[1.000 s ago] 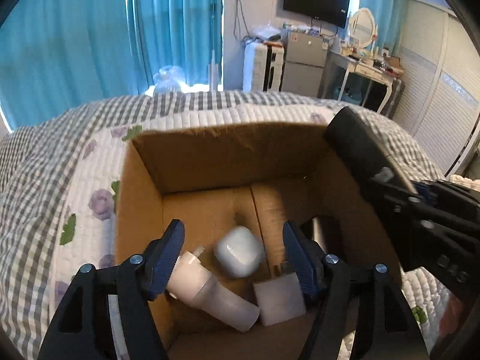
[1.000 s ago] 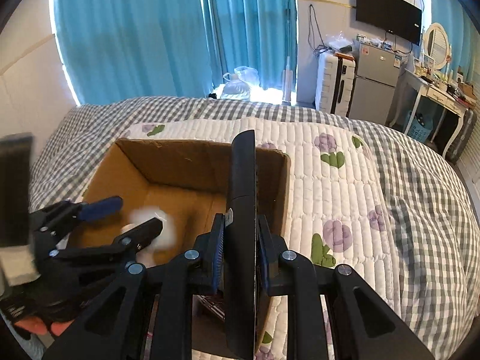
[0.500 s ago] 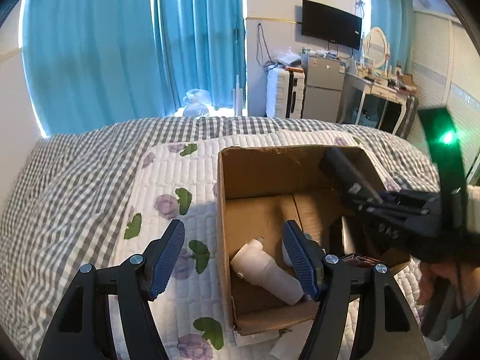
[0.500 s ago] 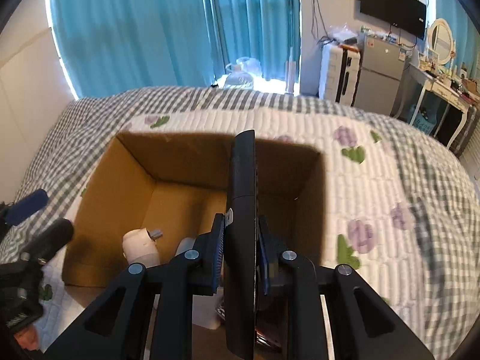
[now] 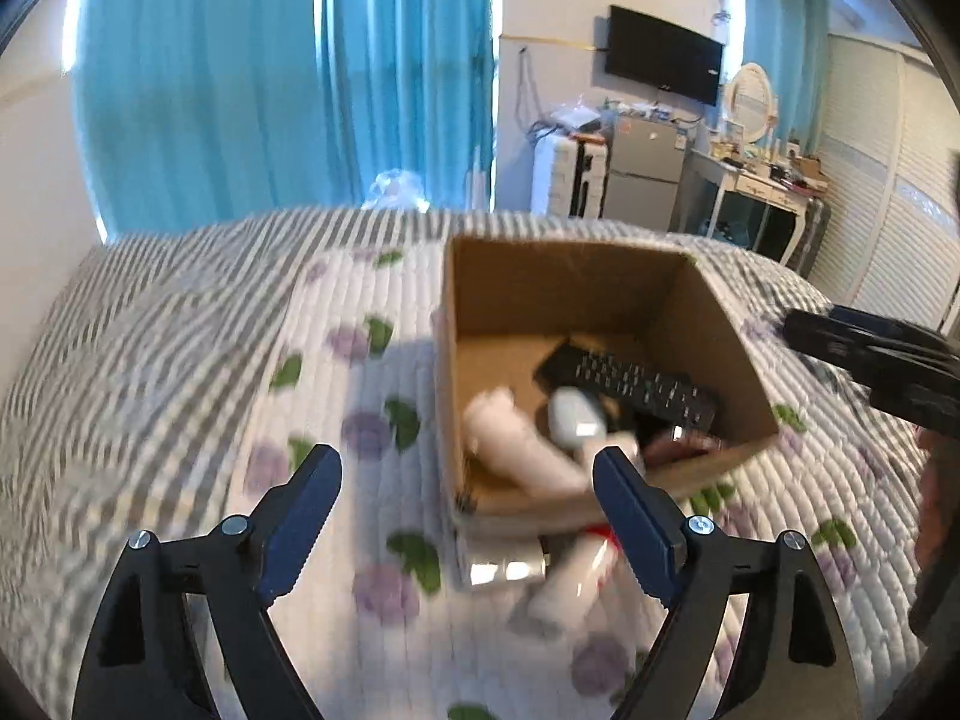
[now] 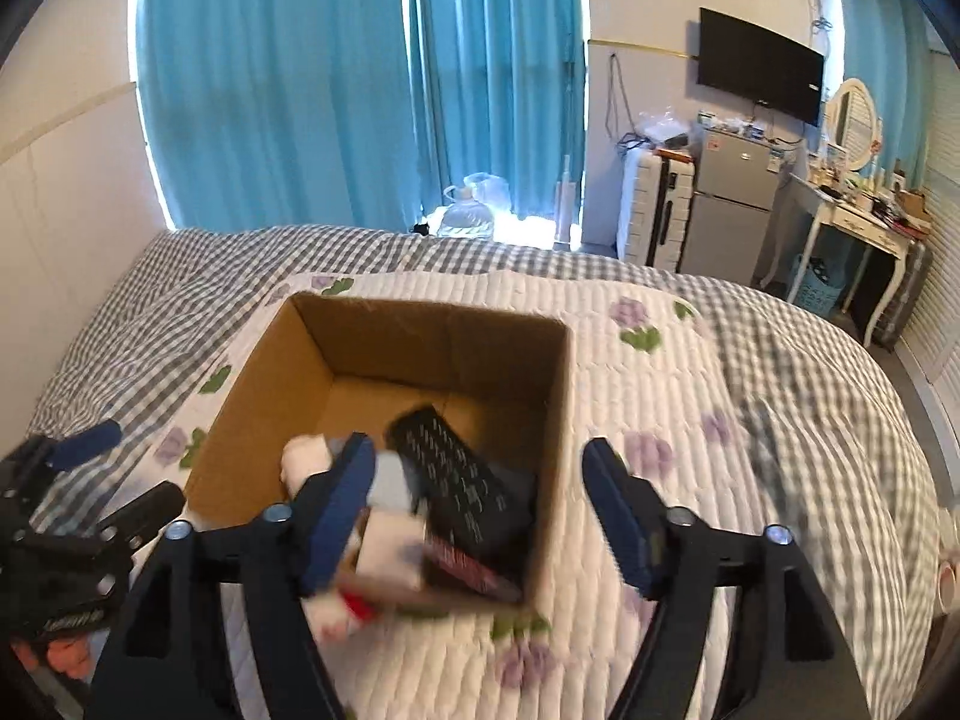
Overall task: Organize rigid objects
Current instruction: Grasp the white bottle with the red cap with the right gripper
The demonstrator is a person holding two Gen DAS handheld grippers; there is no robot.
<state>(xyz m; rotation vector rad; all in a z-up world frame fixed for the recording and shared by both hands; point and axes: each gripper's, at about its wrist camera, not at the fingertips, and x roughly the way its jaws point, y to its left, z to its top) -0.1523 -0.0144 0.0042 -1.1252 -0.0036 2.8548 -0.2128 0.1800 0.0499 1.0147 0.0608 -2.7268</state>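
An open cardboard box (image 5: 576,282) (image 6: 432,324) stands on the quilted bed. Inside lie a black remote control (image 5: 630,381) (image 6: 462,474), a white bottle (image 5: 516,444) and a small white rounded case (image 5: 576,417). My left gripper (image 5: 468,504) is open and empty, held back from the box's near left corner. My right gripper (image 6: 480,498) is open and empty above the box's near edge. A white tube with a red band (image 5: 576,576) and a shiny small item (image 5: 504,570) lie on the quilt in front of the box.
The bed carries a white flowered quilt (image 6: 648,408) over a grey checked cover (image 5: 150,324). Blue curtains, a fridge, a suitcase and a dressing table stand beyond the bed. The other gripper shows at the right edge of the left wrist view (image 5: 882,360).
My right gripper opened and let go of the black remote, which now lies in the box. Both grippers pulled back from the box; the left one moved further left.
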